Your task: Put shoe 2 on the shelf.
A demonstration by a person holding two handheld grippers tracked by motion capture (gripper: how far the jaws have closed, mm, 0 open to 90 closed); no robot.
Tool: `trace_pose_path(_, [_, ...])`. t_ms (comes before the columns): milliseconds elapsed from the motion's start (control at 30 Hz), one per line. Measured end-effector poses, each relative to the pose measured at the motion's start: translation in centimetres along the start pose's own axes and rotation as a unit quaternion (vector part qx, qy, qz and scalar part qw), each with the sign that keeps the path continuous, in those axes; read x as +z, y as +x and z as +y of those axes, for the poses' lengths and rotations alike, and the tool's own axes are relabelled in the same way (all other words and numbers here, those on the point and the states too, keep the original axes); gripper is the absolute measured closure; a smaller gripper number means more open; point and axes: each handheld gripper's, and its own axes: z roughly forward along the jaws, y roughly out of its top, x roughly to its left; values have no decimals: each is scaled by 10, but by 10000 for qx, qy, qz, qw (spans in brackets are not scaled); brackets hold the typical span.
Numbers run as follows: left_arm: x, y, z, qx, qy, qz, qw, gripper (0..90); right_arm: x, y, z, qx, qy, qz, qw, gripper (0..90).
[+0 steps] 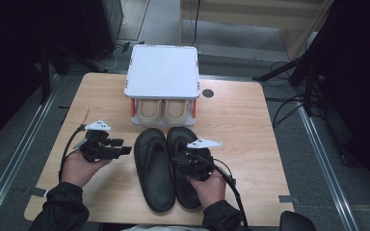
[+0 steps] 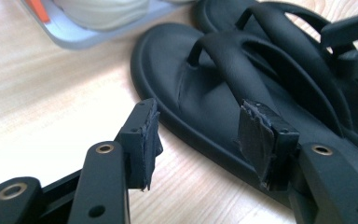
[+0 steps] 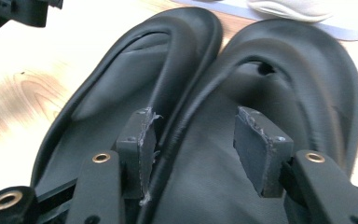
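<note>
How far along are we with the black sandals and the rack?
Done, it seems: beige shoes already sit on the rack's lower shelf. In hand: nothing gripped yet; the right gripper is open over the right sandal, the left gripper open beside the left sandal. Left: both sandals lie on the table, apparently still to be picked up and placed.

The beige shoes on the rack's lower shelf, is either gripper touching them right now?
No, the beige shoes sit untouched under the white rack, while both grippers hover nearer the person, by the black sandals.
</note>
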Motion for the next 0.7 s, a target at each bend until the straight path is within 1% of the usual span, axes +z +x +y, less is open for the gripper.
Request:
trace_pose_path(33, [-1,0,0,2,-48,32,10000,489,2,2,0,16,8,22,10000,475])
trace_pose_path(100, [-1,1,0,-9,-42,55,10000,490,6,6,0,-15,18,17,10000,446])
trace_pose_path(167, [-1,2,0,-21,-17,49,10000,489,10,10,0,10,25,-14,10000,432])
trace_pose_path(233, [-1,2,0,-13,-2,85,10000,493,14,13,0,54,67,-34,10000,444])
trace_pose_path(333, [-2,2,0,-21,-71,113,9999,500,21,16,0,148,110,-56,9998,458])
trace_pose_path(400, [-3,3,-1,-26,-91,145,9998,505,26,20,1,167,139,-142,9997,457])
trace_pose_path(433, [-3,4,-1,-53,-98,137,9998,504,28,20,2,126,152,-209,9996,461])
trace_pose_path(633, [-2,4,-1,-66,-103,146,9998,503,37,23,3,251,235,-355,9988,499])
trace_pose_path(700, [-3,4,-1,-45,-102,167,9998,503,39,25,4,340,243,-393,9984,518])
